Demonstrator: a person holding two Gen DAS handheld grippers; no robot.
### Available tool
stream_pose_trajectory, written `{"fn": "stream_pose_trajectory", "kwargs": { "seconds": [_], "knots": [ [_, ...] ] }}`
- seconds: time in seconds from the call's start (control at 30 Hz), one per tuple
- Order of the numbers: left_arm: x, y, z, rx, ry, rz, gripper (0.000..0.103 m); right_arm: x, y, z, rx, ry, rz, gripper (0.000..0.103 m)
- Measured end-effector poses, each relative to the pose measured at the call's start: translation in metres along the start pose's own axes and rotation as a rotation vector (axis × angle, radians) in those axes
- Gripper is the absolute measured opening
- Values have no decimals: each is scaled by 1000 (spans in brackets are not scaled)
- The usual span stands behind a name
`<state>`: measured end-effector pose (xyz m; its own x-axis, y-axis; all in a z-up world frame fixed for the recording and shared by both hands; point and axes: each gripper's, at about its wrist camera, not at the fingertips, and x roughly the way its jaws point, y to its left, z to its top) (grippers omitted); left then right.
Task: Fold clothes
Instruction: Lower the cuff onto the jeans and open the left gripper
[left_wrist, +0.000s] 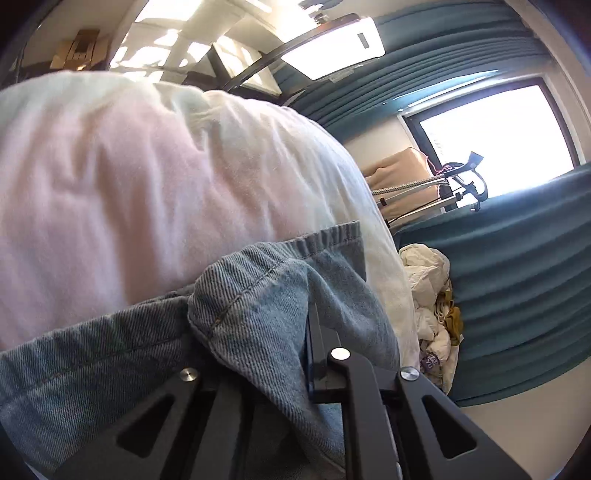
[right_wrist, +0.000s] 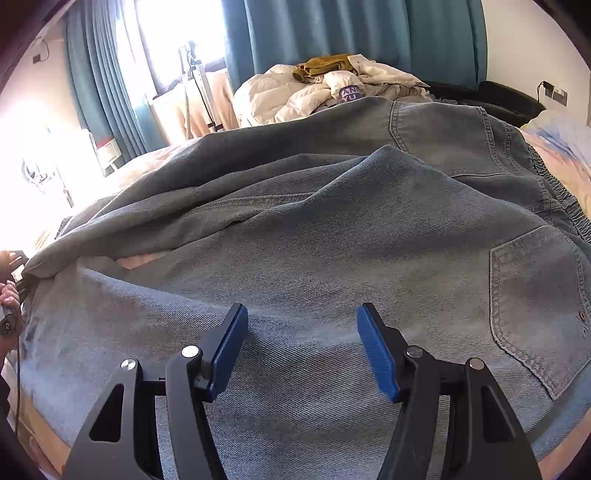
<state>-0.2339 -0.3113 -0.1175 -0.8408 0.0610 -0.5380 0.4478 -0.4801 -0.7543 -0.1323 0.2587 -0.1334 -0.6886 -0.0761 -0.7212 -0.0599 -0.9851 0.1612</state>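
Faded blue denim jeans (right_wrist: 332, 229) lie spread and rumpled across a bed (right_wrist: 565, 147), the left gripper (left_wrist: 280, 332) clenched on a hem fold, the right gripper (right_wrist: 303, 350) hovering released above.

The jeans (right_wrist: 332, 236) are light-blue, faded denim, spread wide and mostly flat over the bed, filling nearly the whole right wrist view. Their elasticated, gathered waistband runs down the right side, with two stitched patch pockets beside it, one farther back and one nearer. A long fold runs across the middle where one layer of denim lies over another, and a small gap at the left shows pale bedding beneath. In the left wrist view a hemmed edge of the same denim (left_wrist: 258, 295) is bunched and lifted, draped over white cloth; it is probably a leg end, though the close view makes that uncertain
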Motion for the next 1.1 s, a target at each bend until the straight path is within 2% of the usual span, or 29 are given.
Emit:
{"fn": "stream_pose_trajectory", "kwargs": {
  "seconds": [0.1,0.2,0.27,0.3,0.47,0.53,0.67,0.73,0.8,1.0,1.1],
  "knots": [
    [-11,-16,4,84,-42,-18,6,1,0,0,0,2,0,62],
    [-4,-7,3,94,-27,82,6,1,2,1,-3,4,2,62],
    [6,11,-1,116,37,155,6,0,2,-1,-2,5,2,62],
    [8,15,-3,134,54,167,6,0,2,-1,-2,5,2,62],
    [-6,10,-4,203,72,133,6,0,3,-6,0,7,1,62],
    [-12,4,-7,237,99,128,16,-1,3,-7,-2,6,0,62],
    [-38,-12,-28,369,83,175,22,-10,2,-5,-3,-13,8,62],
    [-54,-21,-38,430,78,174,37,-16,1,-5,-3,-23,12,62],
    [-69,-27,-50,459,90,171,46,-21,1,-4,-3,-33,15,62],
    [-111,-33,-91,519,158,203,46,-39,-2,-3,4,-64,33,62],
    [-132,-28,-101,507,177,202,46,-52,-5,0,9,-83,48,62]
  ]
}}
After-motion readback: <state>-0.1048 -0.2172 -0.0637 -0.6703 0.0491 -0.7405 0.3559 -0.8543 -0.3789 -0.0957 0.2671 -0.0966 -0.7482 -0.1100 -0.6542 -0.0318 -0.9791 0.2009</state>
